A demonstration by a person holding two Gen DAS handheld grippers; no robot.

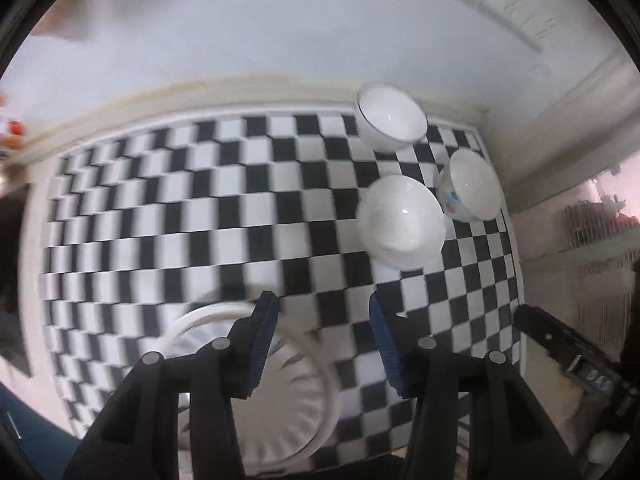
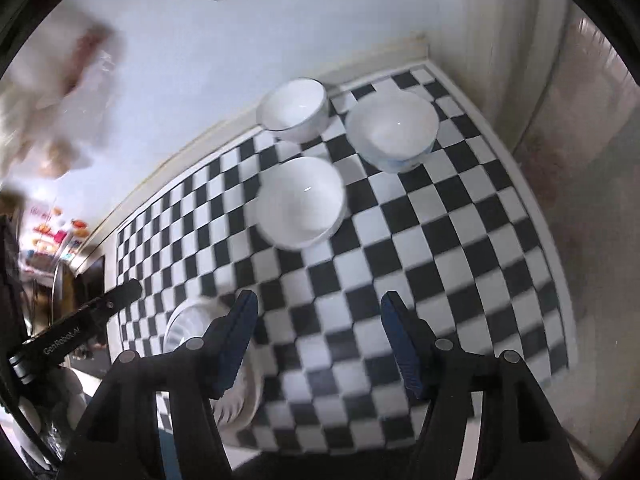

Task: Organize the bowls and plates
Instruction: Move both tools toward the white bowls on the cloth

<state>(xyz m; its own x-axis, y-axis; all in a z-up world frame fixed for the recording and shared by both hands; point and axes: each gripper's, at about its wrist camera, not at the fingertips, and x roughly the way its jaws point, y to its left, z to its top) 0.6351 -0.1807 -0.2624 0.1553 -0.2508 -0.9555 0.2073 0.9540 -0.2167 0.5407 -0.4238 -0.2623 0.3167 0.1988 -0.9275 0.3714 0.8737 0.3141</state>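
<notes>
Both the left hand-held gripper (image 1: 322, 312) and right hand-held gripper (image 2: 320, 310) hang open and empty above the checkered table (image 1: 160, 208); three bowls (image 1: 402, 220) stand near its far corner, a ribbed plate (image 1: 288, 392) near the front

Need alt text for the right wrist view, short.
Three white ceramic bowls stand upright on a black-and-white checkered tabletop: a plain bowl nearest, a dark-rimmed bowl and a blue-patterned bowl behind. The open, empty right gripper hangs above, beside a ribbed white plate.
</notes>
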